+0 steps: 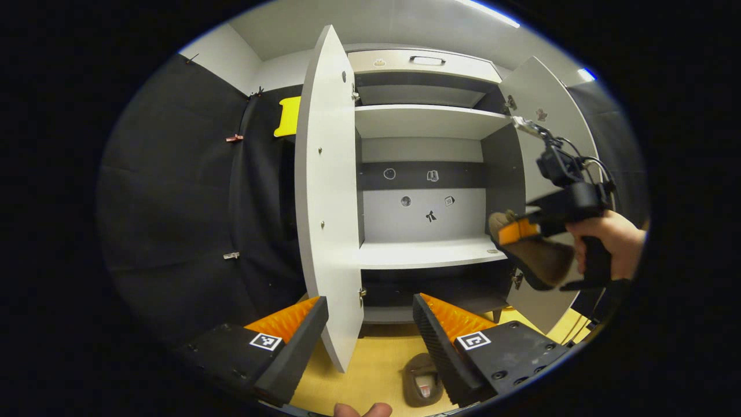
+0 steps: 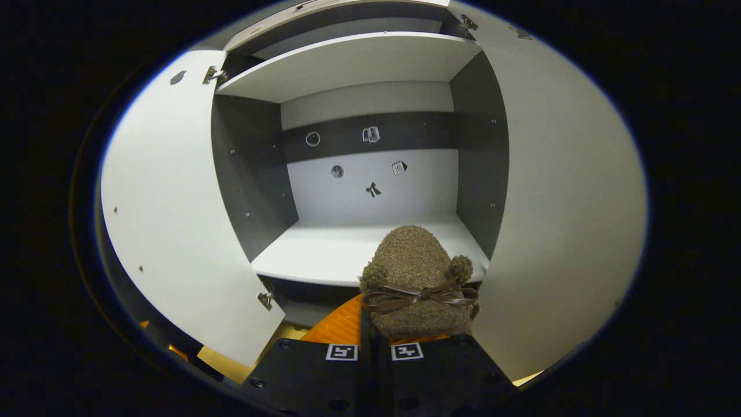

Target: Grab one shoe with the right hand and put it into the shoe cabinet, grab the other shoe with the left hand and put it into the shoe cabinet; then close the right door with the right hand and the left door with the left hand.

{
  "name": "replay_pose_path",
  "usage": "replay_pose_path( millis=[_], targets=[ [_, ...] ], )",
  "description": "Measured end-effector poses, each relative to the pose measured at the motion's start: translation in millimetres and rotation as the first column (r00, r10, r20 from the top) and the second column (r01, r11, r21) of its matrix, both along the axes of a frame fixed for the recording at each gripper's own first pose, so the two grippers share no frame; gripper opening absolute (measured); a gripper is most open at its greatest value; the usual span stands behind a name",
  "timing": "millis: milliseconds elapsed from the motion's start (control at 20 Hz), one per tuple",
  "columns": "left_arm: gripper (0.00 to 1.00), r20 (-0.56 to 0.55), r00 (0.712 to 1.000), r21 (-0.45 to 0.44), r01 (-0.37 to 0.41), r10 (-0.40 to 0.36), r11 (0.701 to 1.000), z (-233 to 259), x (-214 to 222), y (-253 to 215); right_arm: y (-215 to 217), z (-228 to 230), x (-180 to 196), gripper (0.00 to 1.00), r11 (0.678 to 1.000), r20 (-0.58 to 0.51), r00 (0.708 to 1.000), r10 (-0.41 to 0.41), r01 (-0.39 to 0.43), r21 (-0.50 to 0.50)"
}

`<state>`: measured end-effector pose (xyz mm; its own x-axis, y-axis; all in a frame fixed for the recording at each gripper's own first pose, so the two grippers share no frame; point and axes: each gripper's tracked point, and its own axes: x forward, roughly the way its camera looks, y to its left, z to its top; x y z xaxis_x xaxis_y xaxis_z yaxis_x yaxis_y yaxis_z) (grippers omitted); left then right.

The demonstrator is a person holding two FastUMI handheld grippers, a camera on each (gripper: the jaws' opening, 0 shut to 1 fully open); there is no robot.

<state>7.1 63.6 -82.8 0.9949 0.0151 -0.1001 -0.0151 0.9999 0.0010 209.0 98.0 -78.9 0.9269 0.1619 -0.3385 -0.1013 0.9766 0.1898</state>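
A brown fuzzy shoe (image 2: 414, 260) with a dark bow sits toe-forward in my right gripper (image 2: 376, 324), which is shut on it, just in front of the cabinet's lower shelf (image 2: 324, 249). In the left gripper view a hand holds that right gripper (image 1: 521, 231) with the shoe (image 1: 544, 260) at the cabinet's right side, near the shelf (image 1: 422, 253) edge. My left gripper (image 1: 370, 301) stands open and holds nothing. The other shoe (image 1: 421, 379) lies on the floor below it, partly hidden behind one finger. Both doors are open.
The left door (image 1: 327, 191) swings out edge-on between my left fingers. The right door (image 1: 544, 104) stands behind the right gripper. An upper shelf (image 1: 428, 119) and a top drawer (image 1: 425, 61) sit above. The floor (image 1: 370, 365) is yellow.
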Motion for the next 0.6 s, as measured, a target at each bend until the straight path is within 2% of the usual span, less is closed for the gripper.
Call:
replay_pose_path(
  millis=[200,500,600],
  targets=[
    [0.94,-0.001,1.000,-0.009,-0.003,0.003,1.000,-2,1,-3,-3,3,74,0.06,0.999,0.005,1.000,-0.020,0.020,-0.030],
    [0.94,-0.038,0.999,-0.036,-0.035,0.034,0.999,-17,11,-9,16,11,165,0.06,0.998,0.084,0.996,-0.011,0.016,-0.064],
    [0.94,-0.042,0.998,-0.028,-0.054,0.053,0.998,-20,15,-8,18,5,191,0.06,0.994,0.110,0.994,-0.014,0.026,-0.103]
  ],
)
